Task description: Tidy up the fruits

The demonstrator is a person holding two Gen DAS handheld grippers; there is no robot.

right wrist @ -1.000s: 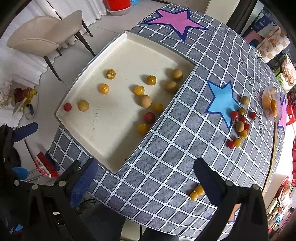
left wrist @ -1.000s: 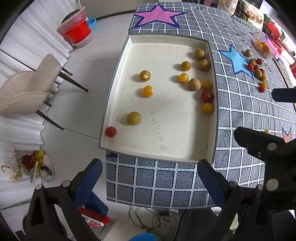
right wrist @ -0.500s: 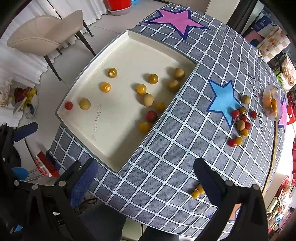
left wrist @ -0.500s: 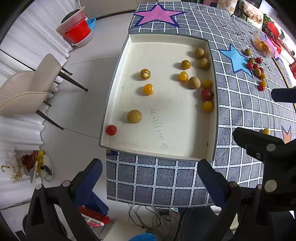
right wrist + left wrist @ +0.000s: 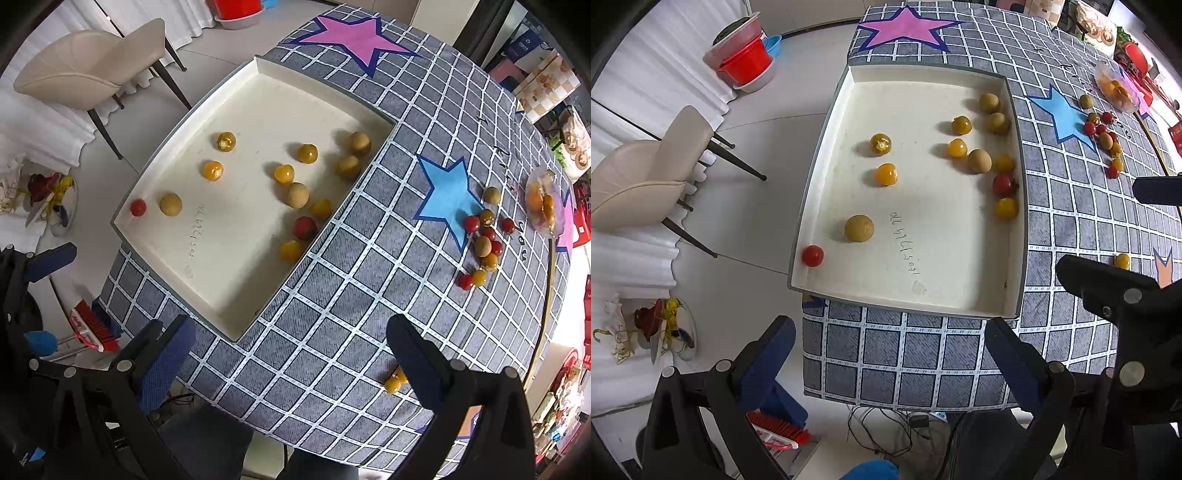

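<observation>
A cream tray [image 5: 908, 291] [image 5: 207, 295] lies on the grey checked tablecloth and holds several small fruits: yellow-orange ones, tan round ones and red tomatoes, such as a red tomato [image 5: 812, 255] in its near left corner. A loose cluster of fruits [image 5: 484, 240] [image 5: 1104, 136] lies by the blue star. Two orange fruits [image 5: 395, 382] lie near my right gripper's right finger. My left gripper [image 5: 890, 347] is open and empty above the table's near edge. My right gripper [image 5: 291, 343] is open and empty above the cloth near the tray's corner.
A clear bag of orange fruit [image 5: 543, 203] lies at the far right. A beige chair [image 5: 646, 173] stands on the floor to the left, with red tubs [image 5: 746, 62] beyond it. A red brush [image 5: 779, 432] and cables lie under the table's edge.
Both grippers have drifted slightly back from the table, so the tray sits a little farther up in both views. Both stay open and empty; no fruit has moved.
</observation>
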